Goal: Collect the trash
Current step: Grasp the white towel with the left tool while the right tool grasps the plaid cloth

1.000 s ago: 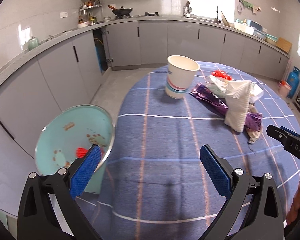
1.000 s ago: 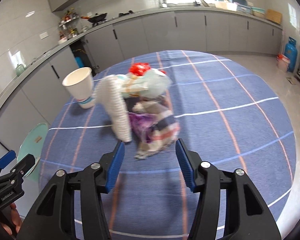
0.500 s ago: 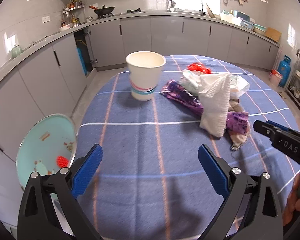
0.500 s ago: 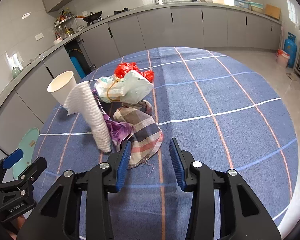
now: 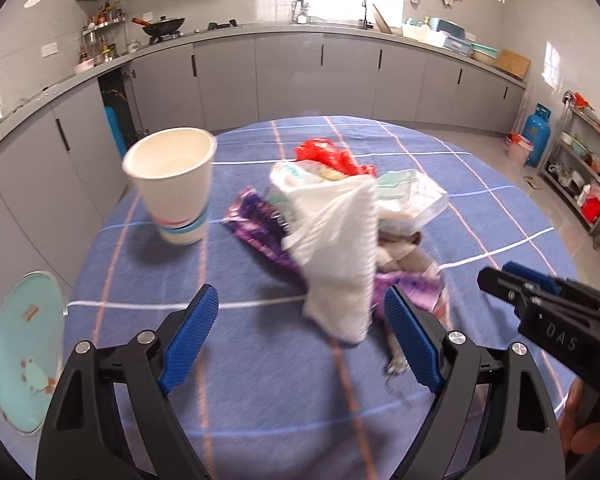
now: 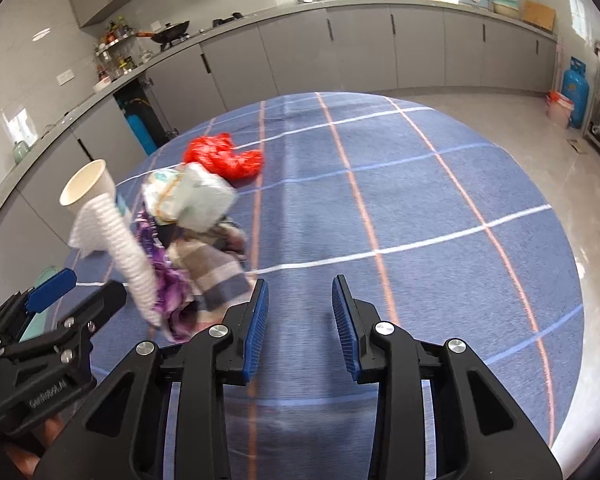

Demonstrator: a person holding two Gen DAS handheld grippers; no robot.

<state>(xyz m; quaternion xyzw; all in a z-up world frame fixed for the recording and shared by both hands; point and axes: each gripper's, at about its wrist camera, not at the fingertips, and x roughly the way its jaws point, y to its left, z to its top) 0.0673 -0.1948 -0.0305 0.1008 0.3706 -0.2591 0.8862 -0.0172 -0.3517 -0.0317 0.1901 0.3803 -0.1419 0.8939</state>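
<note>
Over the last second the left gripper has swung away from the teal bin and closed in on the trash heap. Its fingers are spread wide and empty, with the white foam sheet of the heap just ahead between them. The paper cup stands left of the heap on the blue-clothed counter. The right gripper now points right of the heap, fingers parted, holding nothing. A first pick looks imminent.

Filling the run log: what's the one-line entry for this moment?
left tool: open, facing white paper | right tool: open, empty | paper cup: upright
</note>
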